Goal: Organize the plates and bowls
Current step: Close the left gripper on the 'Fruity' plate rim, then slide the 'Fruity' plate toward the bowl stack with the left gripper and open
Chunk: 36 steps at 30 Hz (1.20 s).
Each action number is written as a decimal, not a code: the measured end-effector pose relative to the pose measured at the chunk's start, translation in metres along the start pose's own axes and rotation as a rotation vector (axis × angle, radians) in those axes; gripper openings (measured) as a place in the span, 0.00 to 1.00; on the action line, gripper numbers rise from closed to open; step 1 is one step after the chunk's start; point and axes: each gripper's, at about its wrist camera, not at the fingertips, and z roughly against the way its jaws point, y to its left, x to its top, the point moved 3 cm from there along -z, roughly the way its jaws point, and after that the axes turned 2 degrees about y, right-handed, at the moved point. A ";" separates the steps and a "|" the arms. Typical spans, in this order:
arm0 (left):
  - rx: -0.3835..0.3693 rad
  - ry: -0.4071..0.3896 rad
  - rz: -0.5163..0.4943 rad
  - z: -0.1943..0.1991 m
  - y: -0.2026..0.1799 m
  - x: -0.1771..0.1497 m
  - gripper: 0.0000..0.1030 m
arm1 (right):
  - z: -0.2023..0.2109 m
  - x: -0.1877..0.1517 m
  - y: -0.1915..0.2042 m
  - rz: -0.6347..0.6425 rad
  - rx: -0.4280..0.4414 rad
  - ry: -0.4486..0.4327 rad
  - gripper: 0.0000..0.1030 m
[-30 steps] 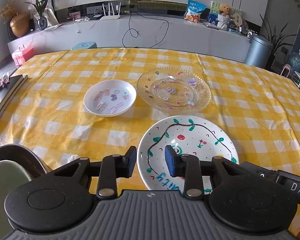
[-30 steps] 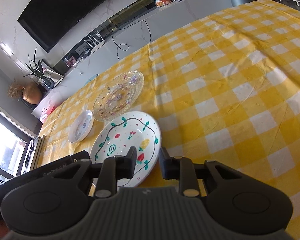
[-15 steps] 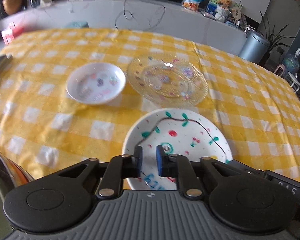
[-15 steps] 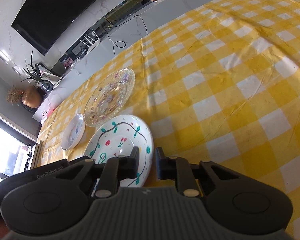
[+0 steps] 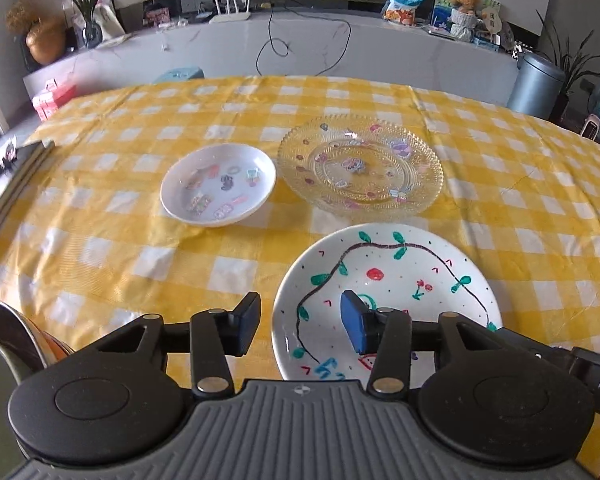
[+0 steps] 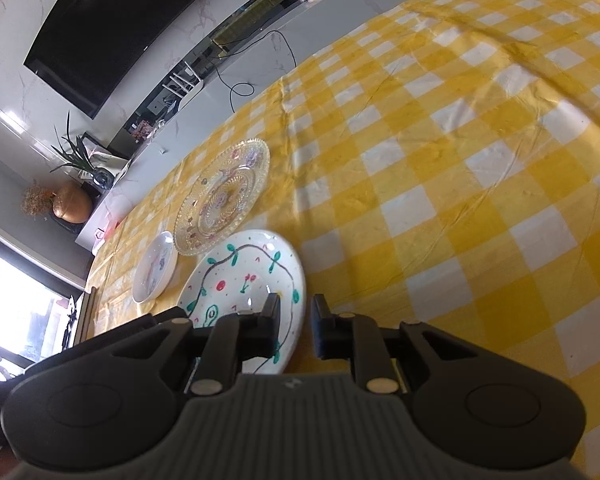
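Observation:
A white plate with a painted vine [image 5: 396, 276] lies near me on the yellow checked tablecloth [image 5: 100, 248]. Behind it lie a small white bowl with stickers [image 5: 218, 184] and a clear glass plate [image 5: 360, 166]. My left gripper [image 5: 298, 322] is open and empty, hovering over the painted plate's left rim. My right gripper [image 6: 294, 320] is open a little and empty, its jaws on either side of the painted plate's [image 6: 244, 276] right rim without clearly touching it. The glass plate [image 6: 224, 196] and the bowl [image 6: 156, 266] lie beyond.
A stack of bowls [image 5: 4, 344], dark and pale green, sits at the left edge by my left gripper. A dark board [image 5: 12, 176] lies at the table's far left. A counter [image 5: 300, 40] with clutter stands behind the table. A metal bin [image 5: 536, 84] stands at the right.
My left gripper closed partway, then opened wide; its view dipped and came back. My right gripper moved slightly toward the painted plate's right rim and narrowed a little.

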 end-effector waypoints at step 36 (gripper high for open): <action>-0.239 -0.042 0.171 0.019 0.013 -0.014 0.13 | 0.009 0.027 -0.038 -0.091 0.021 -0.004 0.05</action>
